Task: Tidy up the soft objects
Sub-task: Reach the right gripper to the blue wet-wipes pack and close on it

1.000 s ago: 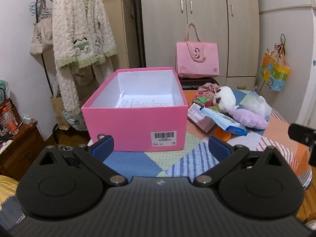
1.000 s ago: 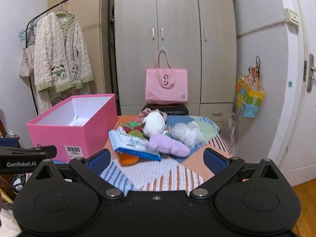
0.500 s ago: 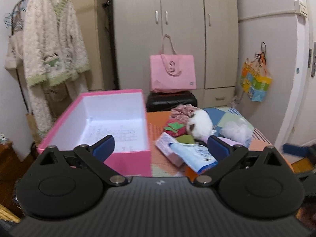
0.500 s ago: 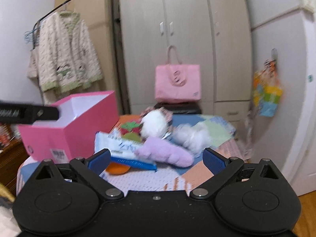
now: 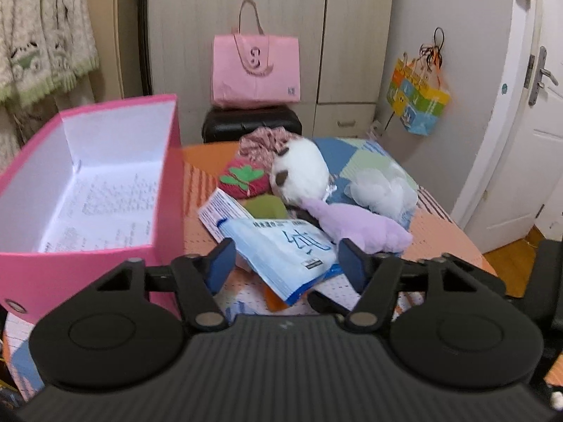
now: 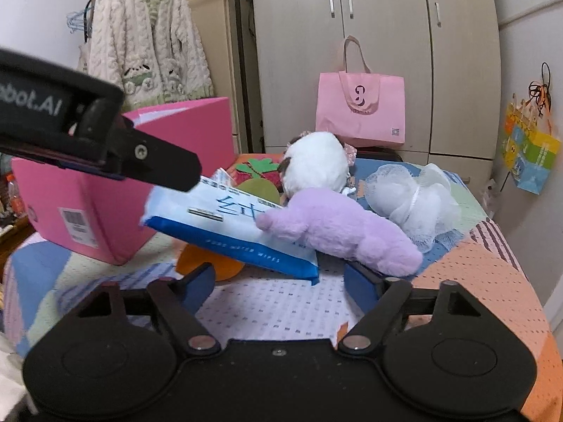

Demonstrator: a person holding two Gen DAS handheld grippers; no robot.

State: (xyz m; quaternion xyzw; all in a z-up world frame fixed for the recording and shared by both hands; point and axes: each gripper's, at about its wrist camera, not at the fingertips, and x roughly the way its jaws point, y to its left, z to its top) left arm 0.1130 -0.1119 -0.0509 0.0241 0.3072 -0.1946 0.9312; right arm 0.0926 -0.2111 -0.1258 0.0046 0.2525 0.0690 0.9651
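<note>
A pile of soft things lies on the patchwork table point(image 6: 281, 309): a blue wipes pack point(image 5: 281, 246) point(image 6: 225, 221), a purple plush point(image 5: 359, 225) point(image 6: 345, 235), a white plush point(image 5: 299, 172) point(image 6: 316, 161), a white mesh pouf point(image 5: 383, 190) point(image 6: 411, 197) and a red strawberry cushion point(image 5: 242, 176). An open pink box point(image 5: 169, 176) point(image 6: 88, 197) stands to the left. My left gripper point(image 5: 286, 265) is closing, with the pack's near end between its fingers but no pad visibly pressing. My right gripper point(image 6: 279, 283) is also closing, low in front of the pack's corner, holding nothing.
A pink tote bag point(image 5: 255, 66) sits on a black stool point(image 5: 251, 123) before the wardrobe. A cardigan point(image 6: 147, 42) hangs at the left and a colourful bag point(image 5: 418, 102) hangs by the door point(image 5: 520, 161). An orange piece point(image 6: 211, 260) lies under the pack.
Both grippers have moved forward and down toward the pile, and their jaws have narrowed. The left view has swung from the pink box to the wipes pack.
</note>
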